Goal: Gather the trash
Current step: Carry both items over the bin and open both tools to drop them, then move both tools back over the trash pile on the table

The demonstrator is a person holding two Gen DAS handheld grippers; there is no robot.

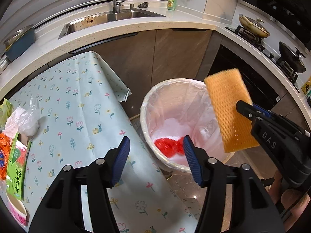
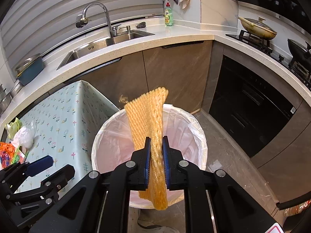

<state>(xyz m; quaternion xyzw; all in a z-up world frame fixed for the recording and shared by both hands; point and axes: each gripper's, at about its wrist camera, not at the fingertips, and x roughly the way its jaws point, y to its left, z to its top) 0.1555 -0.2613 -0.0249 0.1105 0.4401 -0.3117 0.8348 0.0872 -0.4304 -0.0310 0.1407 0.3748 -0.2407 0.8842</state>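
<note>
The right hand-held gripper (image 2: 156, 151) is clamping the orange foam net (image 2: 149, 120), hanging lengthwise directly above the bin (image 2: 202, 136). The left hand-held gripper (image 1: 156, 151) is gaping empty beside the bin.

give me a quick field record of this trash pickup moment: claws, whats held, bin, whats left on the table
left claw: open, nothing between its pads
right claw: blue pads on either side of the orange foam mesh sleeve, which hangs over the bin
bin: round white trash bin with clear liner on the floor beside the table; red crumpled plastic piece already inside
table: floral pale-green tablecloth
left on table: crumpled clear plastic bag, green printed carton, orange wrapper
</note>
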